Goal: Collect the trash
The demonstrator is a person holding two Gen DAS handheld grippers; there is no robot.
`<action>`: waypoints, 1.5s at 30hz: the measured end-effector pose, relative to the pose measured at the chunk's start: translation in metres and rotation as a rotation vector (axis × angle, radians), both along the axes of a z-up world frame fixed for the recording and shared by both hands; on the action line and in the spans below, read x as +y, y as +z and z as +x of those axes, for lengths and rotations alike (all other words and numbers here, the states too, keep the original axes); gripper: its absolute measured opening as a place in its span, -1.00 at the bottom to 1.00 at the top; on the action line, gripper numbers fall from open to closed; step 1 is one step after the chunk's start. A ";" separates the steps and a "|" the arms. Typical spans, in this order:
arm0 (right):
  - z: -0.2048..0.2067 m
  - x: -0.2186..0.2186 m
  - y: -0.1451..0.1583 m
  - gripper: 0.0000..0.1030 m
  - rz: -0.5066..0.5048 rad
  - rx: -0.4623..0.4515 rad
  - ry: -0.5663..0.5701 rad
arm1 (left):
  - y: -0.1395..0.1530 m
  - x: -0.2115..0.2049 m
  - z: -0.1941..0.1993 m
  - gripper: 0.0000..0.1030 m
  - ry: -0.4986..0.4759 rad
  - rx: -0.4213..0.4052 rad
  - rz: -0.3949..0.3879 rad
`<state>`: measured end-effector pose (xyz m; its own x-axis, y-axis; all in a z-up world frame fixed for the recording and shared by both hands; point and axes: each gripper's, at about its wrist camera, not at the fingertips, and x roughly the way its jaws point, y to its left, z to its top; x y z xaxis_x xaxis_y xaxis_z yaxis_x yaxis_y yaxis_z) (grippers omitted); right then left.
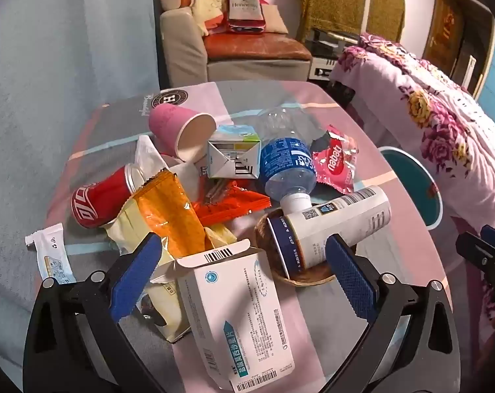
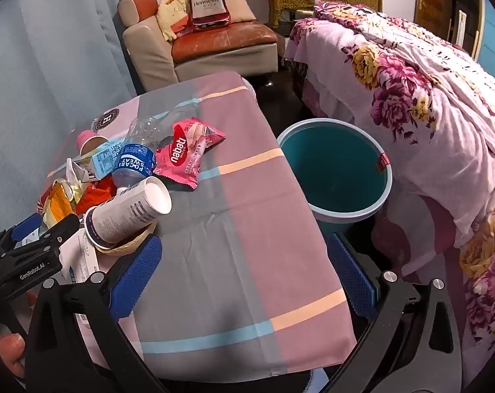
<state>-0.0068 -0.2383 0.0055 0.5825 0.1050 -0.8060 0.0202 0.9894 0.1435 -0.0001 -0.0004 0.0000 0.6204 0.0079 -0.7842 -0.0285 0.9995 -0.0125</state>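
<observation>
Trash is piled on the checked tablecloth (image 1: 395, 229). My left gripper (image 1: 242, 240) hangs open over the pile's near side, with a white medicine box (image 1: 241, 314) below and between its fingers, untouched. A white canister (image 1: 329, 226) lies in a small wicker bowl (image 1: 300, 278) by the right finger. Behind are a blue-labelled bottle (image 1: 287, 163), a pink wafer wrapper (image 1: 336, 160), a carton (image 1: 234, 157), a pink cup (image 1: 182, 131), a red can (image 1: 100, 203) and an orange wrapper (image 1: 172, 216). My right gripper (image 2: 242, 242) stands open over bare cloth, beside the teal bin (image 2: 388, 177).
The bin stands on the floor between the table's right edge and a bed with a floral blanket (image 2: 427, 104). A sofa (image 2: 221, 42) with bags is behind the table, a blue curtain (image 2: 50, 49) to the left. A small white sachet (image 1: 50, 255) lies left of the pile.
</observation>
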 end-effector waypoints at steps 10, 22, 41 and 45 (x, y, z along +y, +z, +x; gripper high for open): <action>0.000 -0.002 0.005 0.88 0.009 -0.001 -0.016 | 0.000 0.001 0.000 0.94 0.000 0.000 -0.004; -0.001 -0.007 0.006 0.88 0.018 -0.003 -0.028 | 0.000 0.000 0.000 0.94 0.001 0.001 -0.003; -0.003 -0.015 0.004 0.88 0.027 0.000 -0.054 | 0.004 0.002 -0.012 0.94 -0.009 0.000 -0.006; -0.004 -0.015 0.004 0.88 0.025 -0.002 -0.057 | -0.002 -0.004 -0.012 0.94 -0.013 0.001 -0.007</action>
<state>-0.0105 -0.2537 0.0099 0.5895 0.0917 -0.8025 0.0764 0.9827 0.1685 -0.0116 -0.0047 -0.0015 0.6199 -0.0056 -0.7847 -0.0158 0.9997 -0.0196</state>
